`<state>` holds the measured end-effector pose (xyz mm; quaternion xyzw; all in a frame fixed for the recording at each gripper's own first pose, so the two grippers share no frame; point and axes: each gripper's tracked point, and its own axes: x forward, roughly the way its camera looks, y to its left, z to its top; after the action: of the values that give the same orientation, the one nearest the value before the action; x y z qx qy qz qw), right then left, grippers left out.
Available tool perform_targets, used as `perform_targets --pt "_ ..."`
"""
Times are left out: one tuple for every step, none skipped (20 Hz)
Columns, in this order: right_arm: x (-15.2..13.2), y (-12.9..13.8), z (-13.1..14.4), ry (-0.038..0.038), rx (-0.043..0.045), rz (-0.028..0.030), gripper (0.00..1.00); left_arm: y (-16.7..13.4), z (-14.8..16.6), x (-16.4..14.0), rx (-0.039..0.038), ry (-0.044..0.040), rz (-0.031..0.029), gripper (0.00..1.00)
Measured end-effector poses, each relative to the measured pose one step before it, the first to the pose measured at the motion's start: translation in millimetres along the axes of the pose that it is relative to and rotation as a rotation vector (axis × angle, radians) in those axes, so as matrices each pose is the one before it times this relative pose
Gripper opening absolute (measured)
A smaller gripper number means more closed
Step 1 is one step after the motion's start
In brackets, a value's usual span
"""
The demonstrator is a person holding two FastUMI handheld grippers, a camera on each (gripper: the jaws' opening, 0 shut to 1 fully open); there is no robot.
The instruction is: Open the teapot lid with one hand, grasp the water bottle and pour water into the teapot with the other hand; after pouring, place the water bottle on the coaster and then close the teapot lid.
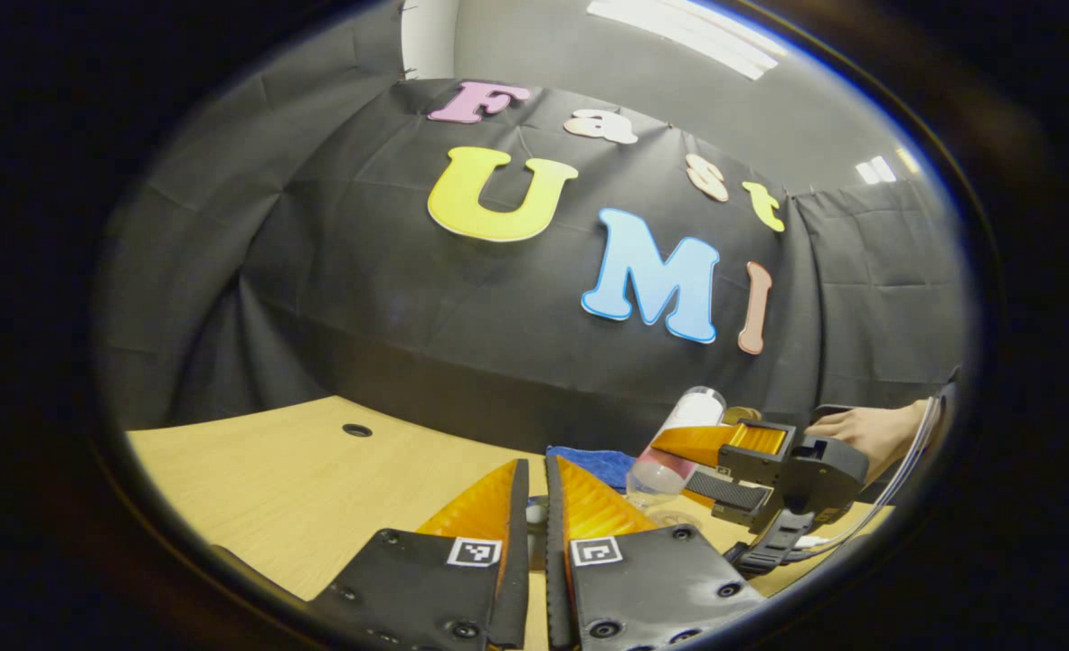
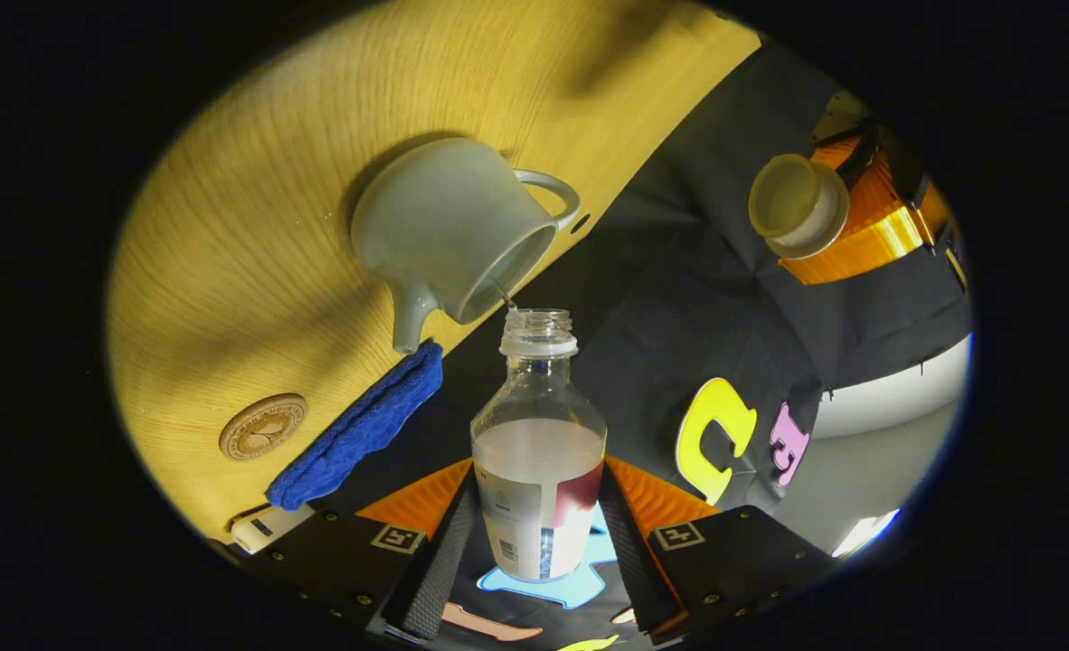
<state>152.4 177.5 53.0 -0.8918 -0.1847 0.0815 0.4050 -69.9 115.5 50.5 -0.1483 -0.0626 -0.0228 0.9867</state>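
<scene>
In the right gripper view my right gripper (image 2: 539,470) is shut on a clear water bottle (image 2: 539,398), uncapped and about half full. It is tilted, its mouth at the open rim of the grey teapot (image 2: 449,231), and a thin stream of water runs between them. The teapot stands on the wooden table (image 2: 254,163). Off to one side my left gripper (image 2: 810,231) holds the teapot lid (image 2: 795,206) in the air. In the left gripper view my left gripper (image 1: 536,470) is almost closed on a small white part of the lid (image 1: 534,514). The right gripper (image 1: 693,470) tilts the bottle (image 1: 679,438) at right.
A round wooden coaster (image 2: 263,427) lies on the table near a folded blue cloth (image 2: 358,429) (image 1: 600,463). A small white object (image 2: 268,527) sits at the table edge. A hand (image 1: 869,429) holds the right gripper. The table has a cable hole (image 1: 356,430).
</scene>
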Motion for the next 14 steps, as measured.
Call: perform_targets --pt "-1.17 4.99 -1.34 0.00451 0.04163 0.02152 0.76 -0.59 0.05 0.17 -0.00152 -0.00152 -0.00218 0.14" --pt "0.32 2.02 -1.29 0.00713 0.03298 0.00426 0.77 -0.36 1.58 0.11 -0.00042 -0.00377 -0.00156 0.14" --pt "-1.21 2.26 0.3 -0.00016 0.02605 0.00308 0.77 0.35 1.03 -0.44 -0.0003 -0.00398 -0.00086 0.14" --pt "-1.39 2.64 1.3 -0.00387 0.02412 0.00396 0.77 -0.34 1.66 0.21 -0.00127 -0.00321 -0.00146 0.14" --pt "0.13 5.1 0.05 -0.00057 0.03791 0.01347 0.77 -0.24 0.88 -0.83 -0.00321 -0.00308 -0.00279 0.14" --pt "-0.3 8.78 -0.9 0.00452 0.05044 0.02438 0.77 -1.16 0.28 -0.19 -0.00514 0.00021 -0.00467 0.14" --pt "0.26 6.32 -0.62 0.00249 0.0456 0.0147 0.77 0.43 -1.77 0.36 -0.00302 0.00076 -0.00114 0.14" --pt "-1.44 4.14 0.16 0.00497 0.05581 0.02338 0.77 -0.58 -0.73 -0.02 -0.00022 0.00078 -0.00197 0.14" --pt "-2.17 6.55 0.66 0.00174 0.06939 0.0253 0.75 -0.56 0.68 -0.02 -0.00233 -0.00046 -0.00279 0.14" --pt "1.89 3.78 3.63 -0.00831 0.0602 0.02276 0.75 -0.39 0.03 0.26 -0.00066 0.00133 -0.00201 0.14" --pt "-2.11 -1.16 2.45 -0.00677 0.04835 0.00291 0.75 0.67 -0.74 0.44 0.00135 0.00069 0.00112 0.14" --pt "-2.45 0.05 -0.62 0.00009 0.04746 0.00915 0.75 0.6 1.21 -0.07 0.00021 -0.00311 0.00179 0.14" --pt "-1.47 -0.53 -6.27 0.00674 0.06621 0.0044 0.75 0.61 1.65 -0.68 0.00058 -0.00513 0.00207 0.14" --pt "-1.6 1.44 -11.52 0.01869 0.08822 0.00974 0.75 0.96 1.67 -0.92 0.00201 -0.00338 0.00247 0.14"
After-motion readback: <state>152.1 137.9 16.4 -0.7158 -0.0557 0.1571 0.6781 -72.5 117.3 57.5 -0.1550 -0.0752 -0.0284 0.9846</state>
